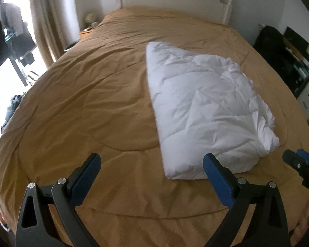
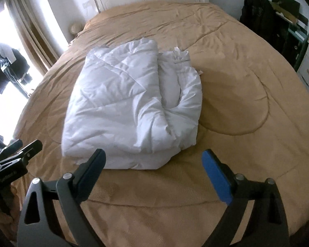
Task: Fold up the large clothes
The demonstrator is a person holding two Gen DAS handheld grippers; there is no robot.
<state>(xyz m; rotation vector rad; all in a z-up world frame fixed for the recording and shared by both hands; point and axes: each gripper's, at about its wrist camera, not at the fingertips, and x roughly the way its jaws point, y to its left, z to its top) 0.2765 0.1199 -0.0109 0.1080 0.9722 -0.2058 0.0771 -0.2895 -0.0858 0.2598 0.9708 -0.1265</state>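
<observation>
Lying folded, white duvet (image 2: 131, 103), tan bedspread (image 2: 237, 82)

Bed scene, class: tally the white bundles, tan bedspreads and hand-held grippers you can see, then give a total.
White folded garment: 1
Tan bedspread: 1
Hand-held grippers: 2, the left hand-held gripper and the right hand-held gripper, both open
Total: 4

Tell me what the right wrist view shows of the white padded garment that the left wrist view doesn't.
Only the right wrist view shows the zipper edge and the inner fold running down the white padded garment. Only the left wrist view shows its long smooth left side from end to end. Both show the garment folded on the tan bedspread, with the left gripper and the right gripper short of it, jaws open and empty.
</observation>
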